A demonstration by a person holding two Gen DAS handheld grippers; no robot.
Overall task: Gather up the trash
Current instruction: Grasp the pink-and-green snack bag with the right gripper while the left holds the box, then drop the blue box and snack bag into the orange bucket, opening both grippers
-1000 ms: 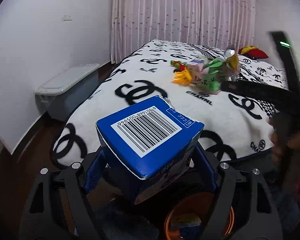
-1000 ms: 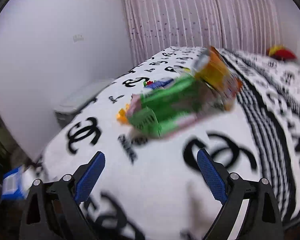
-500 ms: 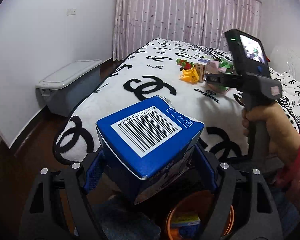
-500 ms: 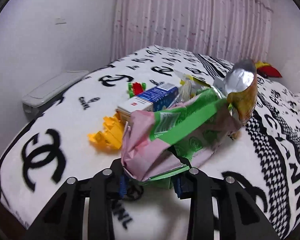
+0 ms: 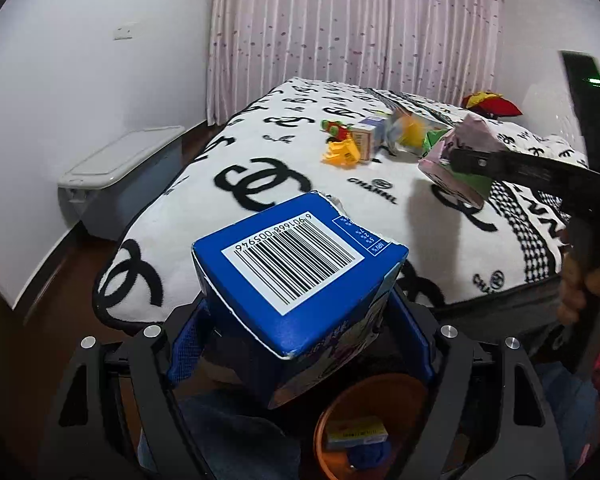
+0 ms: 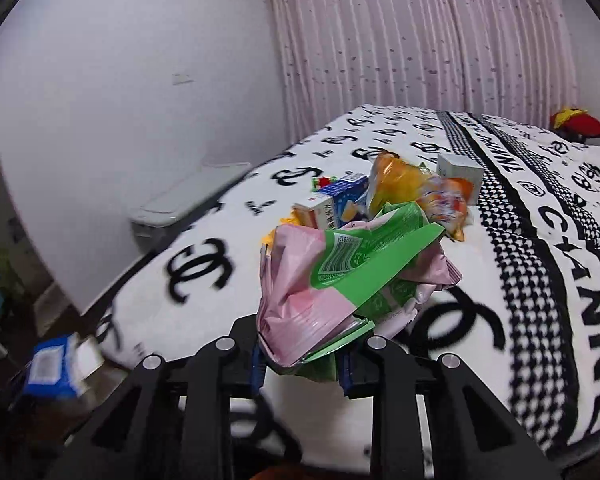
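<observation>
My left gripper (image 5: 300,340) is shut on a blue box with a barcode (image 5: 300,276), held over an orange bin (image 5: 320,428) that has a small box inside. My right gripper (image 6: 300,372) has its jaws closing tight on a crumpled pink and green wrapper (image 6: 320,292), lifted just off the bed. The left wrist view shows that wrapper (image 5: 460,140) at the right, above the blanket. On the bed behind lie an orange snack bag (image 6: 404,184), a blue and white carton (image 6: 332,204) and a small white box (image 6: 460,170).
The bed (image 5: 260,200) has a white blanket with black logos. A yellow toy (image 5: 340,154) and a red and green toy (image 5: 334,128) lie by the trash. A grey lidded storage box (image 5: 116,176) stands on the floor at the left wall. A red and yellow item (image 5: 488,104) lies far back.
The right gripper went from wide open to shut on the pink and green wrapper and pulled it up and back from the pile. The left gripper and its blue box stayed put.
</observation>
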